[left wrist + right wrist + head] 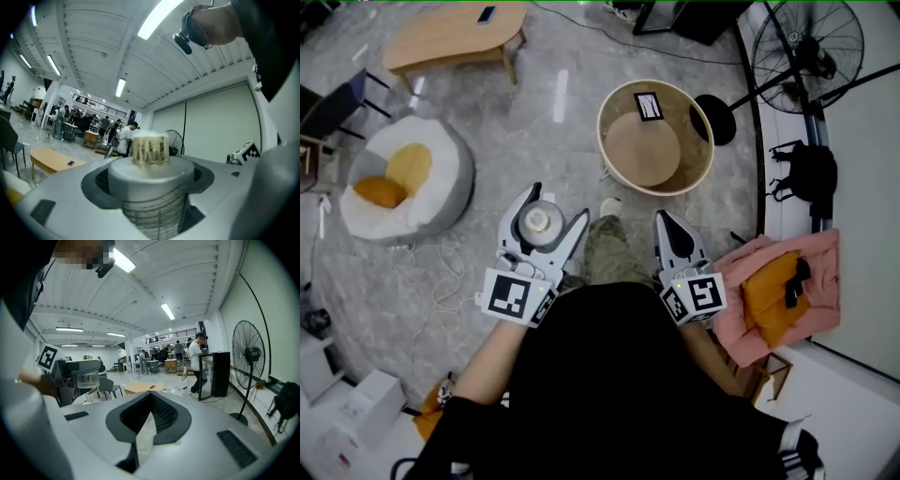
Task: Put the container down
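Looking down in the head view, the left gripper (553,208) held the container (536,223) upright in wide jaws, above the floor (534,112) near the person's legs. In the left gripper view, its grey lid (151,171) and ribbed clear wall looked stiff, light and probably slippery, so gripping just under the lid seemed soundest. In the right gripper view, the right gripper (149,397) was closed and empty.

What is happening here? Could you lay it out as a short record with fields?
Left hand-held gripper: closed on a container
Right hand-held gripper: jaws together, nothing in them
Container: round and grey, with a cap on top
Floor ahead: round tub
Floor to the left: white beanbag
Far right: standing fan
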### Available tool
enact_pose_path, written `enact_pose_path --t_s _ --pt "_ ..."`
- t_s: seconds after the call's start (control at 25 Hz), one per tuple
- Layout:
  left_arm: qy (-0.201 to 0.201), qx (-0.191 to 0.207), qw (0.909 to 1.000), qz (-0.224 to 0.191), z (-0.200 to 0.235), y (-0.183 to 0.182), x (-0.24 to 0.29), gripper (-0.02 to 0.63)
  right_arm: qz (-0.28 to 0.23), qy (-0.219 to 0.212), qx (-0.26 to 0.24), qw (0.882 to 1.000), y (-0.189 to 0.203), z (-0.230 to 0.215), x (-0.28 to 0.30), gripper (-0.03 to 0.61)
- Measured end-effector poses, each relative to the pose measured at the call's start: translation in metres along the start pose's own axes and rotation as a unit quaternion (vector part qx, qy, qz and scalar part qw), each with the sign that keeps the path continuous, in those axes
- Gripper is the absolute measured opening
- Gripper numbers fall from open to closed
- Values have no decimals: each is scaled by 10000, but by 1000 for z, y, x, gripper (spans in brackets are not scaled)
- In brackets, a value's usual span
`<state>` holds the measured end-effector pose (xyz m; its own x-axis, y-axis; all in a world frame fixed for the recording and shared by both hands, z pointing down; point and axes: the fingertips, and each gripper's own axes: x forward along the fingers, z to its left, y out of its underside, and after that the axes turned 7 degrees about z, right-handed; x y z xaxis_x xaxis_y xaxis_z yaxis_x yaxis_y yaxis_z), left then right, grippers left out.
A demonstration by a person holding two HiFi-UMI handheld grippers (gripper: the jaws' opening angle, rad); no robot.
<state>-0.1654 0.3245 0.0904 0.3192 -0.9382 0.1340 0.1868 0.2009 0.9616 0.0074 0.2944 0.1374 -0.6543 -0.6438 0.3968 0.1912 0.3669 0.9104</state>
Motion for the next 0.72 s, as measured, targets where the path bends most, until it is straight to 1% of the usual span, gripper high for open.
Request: enact_pose_path --t_s 0.16,0.32,0.4,0.52,0.64,0.72 --pt "6 132 9999 11 -2 -9 41 351 -77 35 94 9999 -6 -43 22 21" --pt "40 321 9985 440 6 2 101 351 -179 167 293 9993 -20 -95 51 21" --pt "64 334 9976 603 10 4 136 351 -150 211 421 9988 -23 -123 66 21" --pt "107 358 9970 671 10 -1 180 351 -99 282 464 9985 -26 -161 85 21" --pt "116 335 9969 700 6 -6 207 351 -149 530 403 9977 -30 -194 91 21" --pt "114 309 9969 715 8 -6 228 351 -164 640 461 9968 -34 -218 98 21"
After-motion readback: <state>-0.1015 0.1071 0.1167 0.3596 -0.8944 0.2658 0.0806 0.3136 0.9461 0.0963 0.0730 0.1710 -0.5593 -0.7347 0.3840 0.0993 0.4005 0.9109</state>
